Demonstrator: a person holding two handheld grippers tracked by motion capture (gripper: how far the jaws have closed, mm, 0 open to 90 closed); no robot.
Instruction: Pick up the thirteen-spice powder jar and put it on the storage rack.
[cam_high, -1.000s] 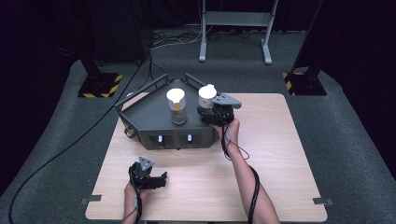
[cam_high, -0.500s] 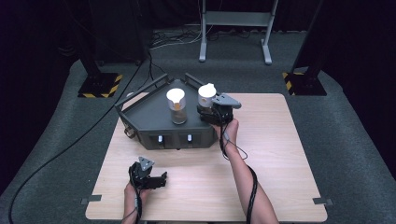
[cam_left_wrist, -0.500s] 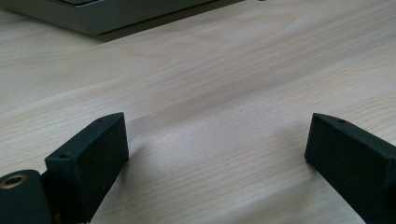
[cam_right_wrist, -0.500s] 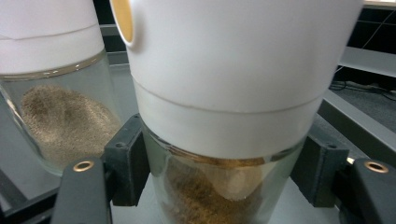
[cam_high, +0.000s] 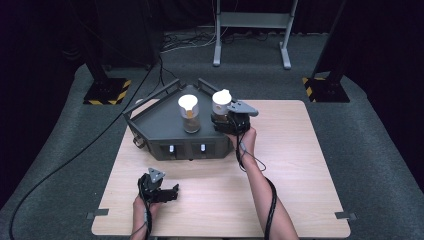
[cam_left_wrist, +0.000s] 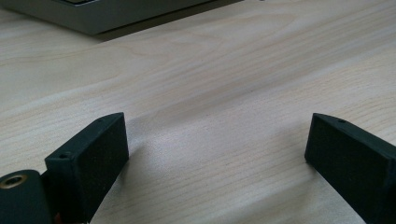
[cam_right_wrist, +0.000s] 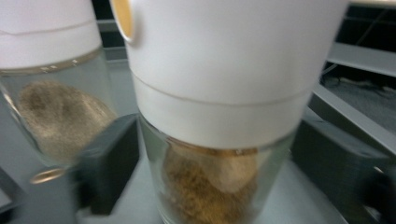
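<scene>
Near us, at the left, our left gripper (cam_high: 172, 192) rests low over the table (cam_high: 300, 165); its jaws are wide apart with bare wood between them, and the table's grain runs across the left gripper view; a grey edge of the tray (cam_left_wrist: 107, 14) sits at the far side of that view. Farther off, the dark tray (cam_high: 160, 125) sits on the far left part of the table; two jars stand on it, side by side. Our right gripper (cam_high: 222, 122) reaches to the right jar (cam_high: 221, 107), at the tray's right edge; its jaws have just been opening, and they stand on both sides of the jar (cam_right_wrist: 219, 140) with small gaps, not pressing it. The jar has a white cap and brown powder inside. The left jar (cam_high: 189, 112) stands just beside it, more to the middle of the tray.
</scene>
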